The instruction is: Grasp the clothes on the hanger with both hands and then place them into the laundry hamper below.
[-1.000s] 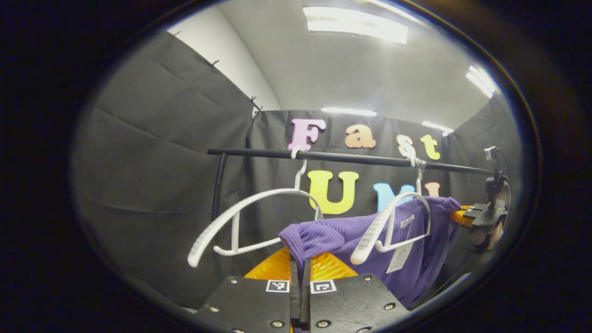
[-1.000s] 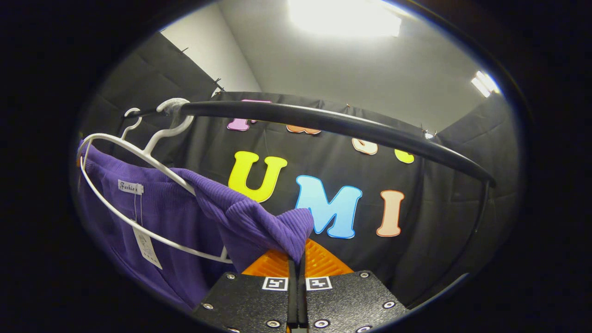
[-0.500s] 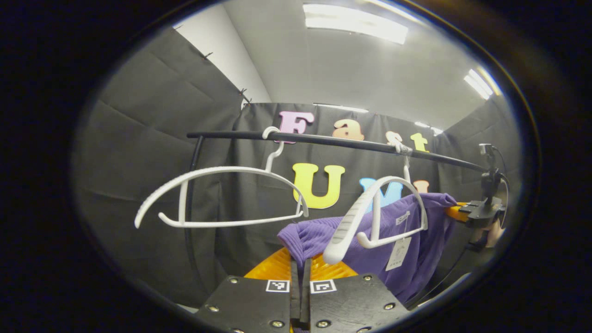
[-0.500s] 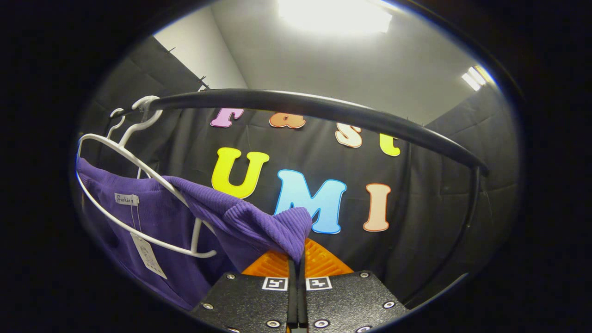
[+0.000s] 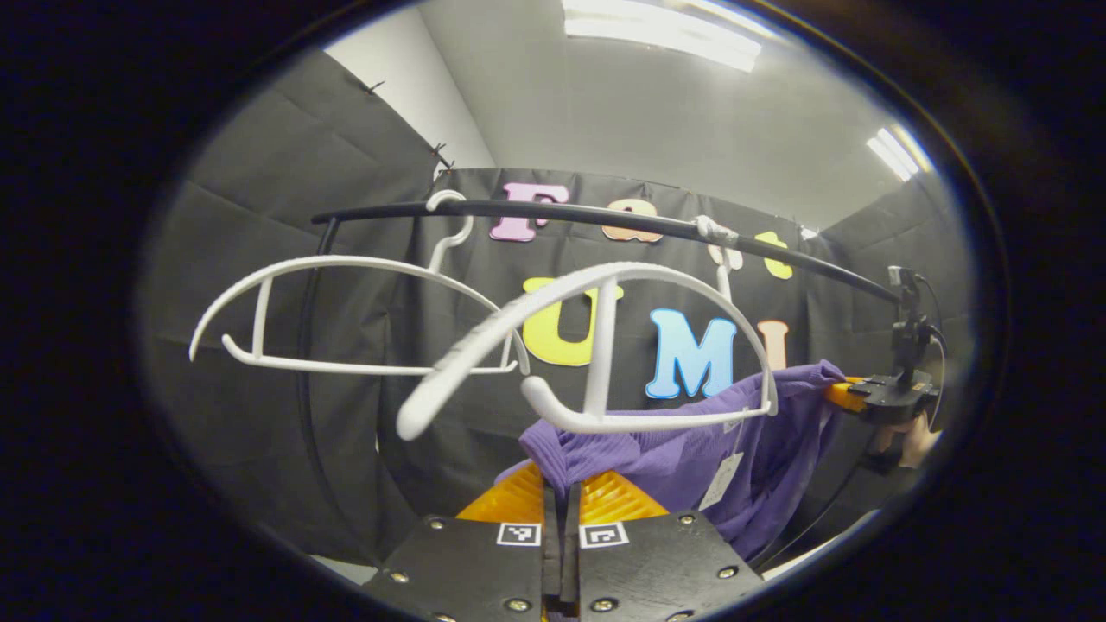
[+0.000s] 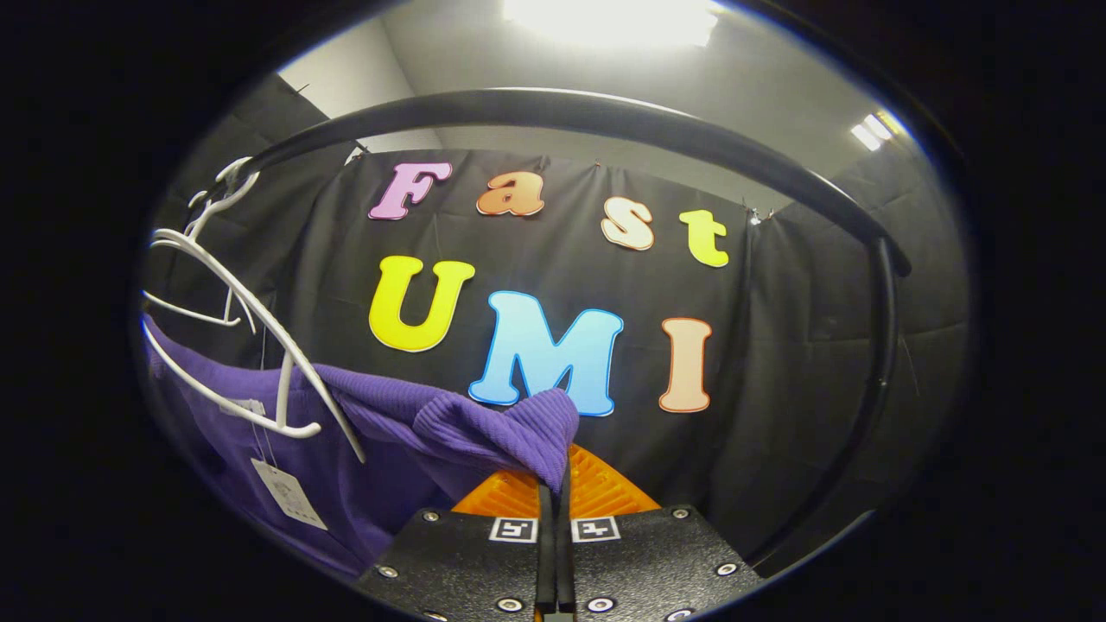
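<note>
L gripper (image 5: 562, 505): fingers clenched on purple top (image 5: 657, 453), cloth bunched at 12 o'clock just above the tips.
R gripper (image 6: 553, 505): fingers pinched tight on the top's other end, fold at 12 o'clock; seen far off at 3 o'clock in left gripper view, a hand under it.
Top: stretched betw. both grippers, below the hangers, tag (image 6: 289, 494) dangling.
Near hanger (image 5: 596, 345): white, bare, tilted, hooked on rail (image 5: 605, 216).
Far hanger (image 5: 346, 315): white, bare, at 9 o'clock, on rail too.
Hamper: can't tell where.
</note>
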